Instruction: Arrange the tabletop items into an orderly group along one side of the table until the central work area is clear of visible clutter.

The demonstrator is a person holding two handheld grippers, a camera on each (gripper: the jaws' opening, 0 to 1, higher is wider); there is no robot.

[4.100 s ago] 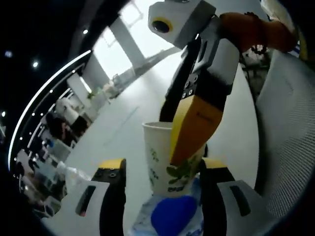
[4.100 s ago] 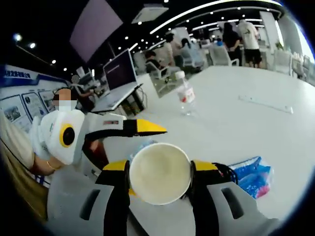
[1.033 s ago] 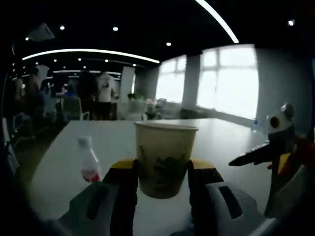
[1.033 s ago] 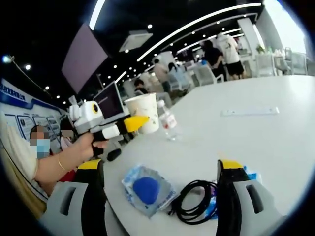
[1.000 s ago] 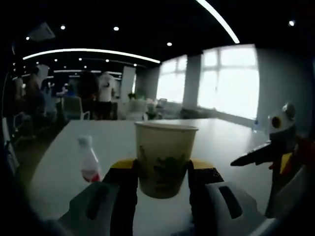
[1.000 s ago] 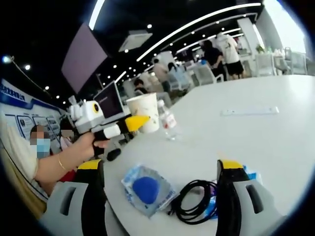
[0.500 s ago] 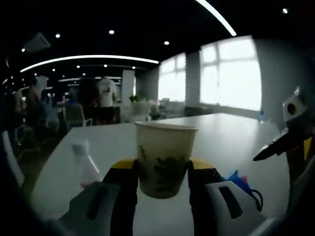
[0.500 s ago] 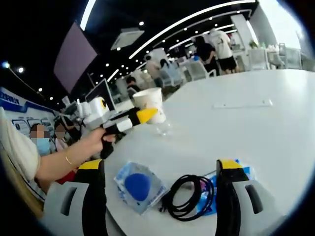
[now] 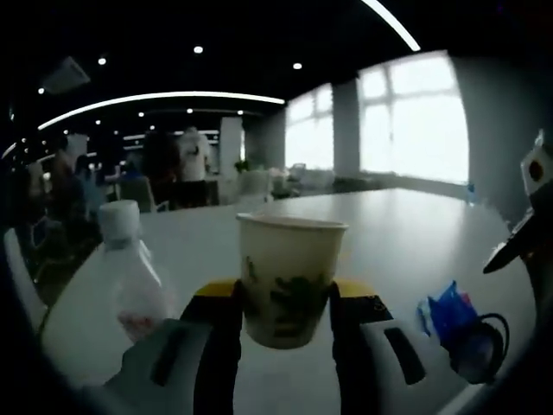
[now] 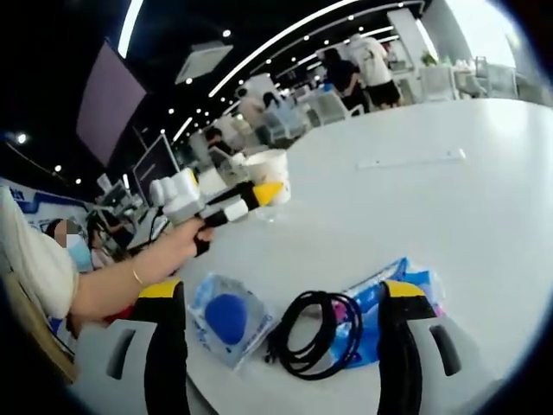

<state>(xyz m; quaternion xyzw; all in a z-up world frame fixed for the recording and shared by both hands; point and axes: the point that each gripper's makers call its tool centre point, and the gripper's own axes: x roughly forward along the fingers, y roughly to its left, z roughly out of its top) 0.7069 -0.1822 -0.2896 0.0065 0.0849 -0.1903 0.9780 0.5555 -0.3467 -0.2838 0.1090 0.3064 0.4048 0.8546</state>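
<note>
White table (image 10: 484, 173) in a dim open office, the cup carried out over it.

Since half a second ago I see the plastic bottle (image 9: 130, 277) loom much nearer beside my left gripper (image 9: 283, 298), whose jaws clamp the paper cup (image 9: 289, 277) upright. In the right gripper view the hand (image 10: 177, 240) reaches that gripper forward over the table's near-left part. My right gripper (image 10: 281, 324) hangs wide open, holding nothing, above the black cable (image 10: 315, 333), blue packets (image 10: 380, 303) and the pouch (image 10: 229, 316); bare tabletop lies beyond.
</note>
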